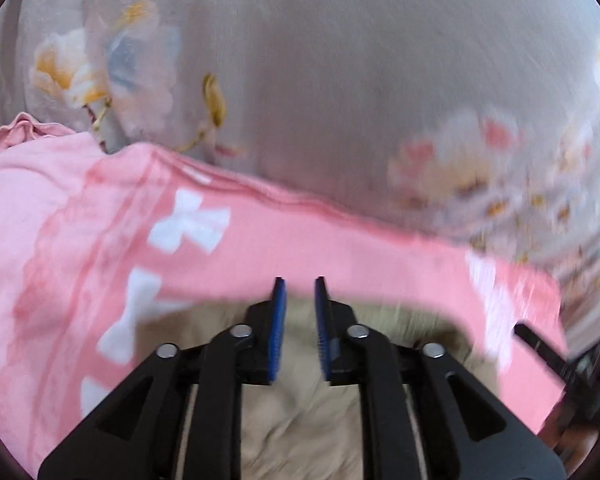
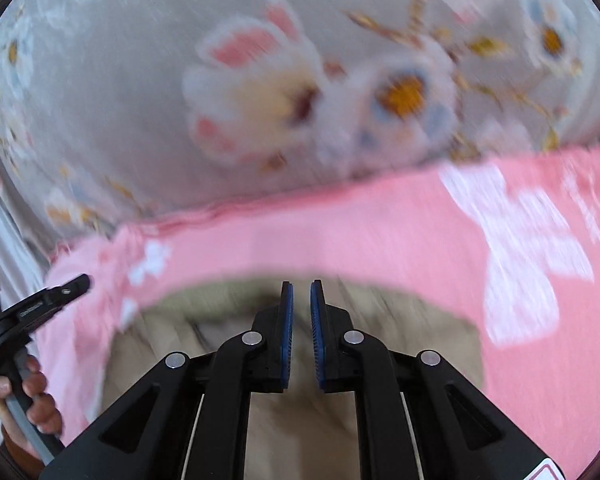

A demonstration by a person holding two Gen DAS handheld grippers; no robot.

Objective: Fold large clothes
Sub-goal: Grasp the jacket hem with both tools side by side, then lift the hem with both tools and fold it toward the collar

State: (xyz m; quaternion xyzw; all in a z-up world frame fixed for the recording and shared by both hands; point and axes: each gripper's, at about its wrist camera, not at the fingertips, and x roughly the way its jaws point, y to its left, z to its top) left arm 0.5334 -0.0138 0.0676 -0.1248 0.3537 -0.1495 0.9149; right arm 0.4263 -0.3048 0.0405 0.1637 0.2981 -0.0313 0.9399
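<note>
While both views were smeared by blur, the pink garment [image 1: 260, 240] with its white bow prints [image 1: 190, 222] could be seen spread over the grey floral bedsheet [image 1: 340, 80], its hemmed edge running across the sheet. Just ahead of the left gripper [image 1: 300, 282] the pink cloth began, and under the gripper lay a beige fabric [image 1: 300, 420] ringed by the pink. The left gripper's blue-padded fingers [image 1: 279, 320] stood a modest gap apart with nothing between them, hanging above the beige patch.

Seen from the right wrist, the right gripper [image 2: 301, 284] sat the same way against the garment [image 2: 380, 240]: pink cloth just beyond its tips, beige fabric [image 2: 300, 432] beneath. Its fingers [image 2: 287, 320] were drawn narrow, almost meeting, and whether they pinched any cloth I could not tell.

Beside the garment's edge the left hand [image 2: 32, 396] gripped its tool's handle, fingers curled round.
</note>
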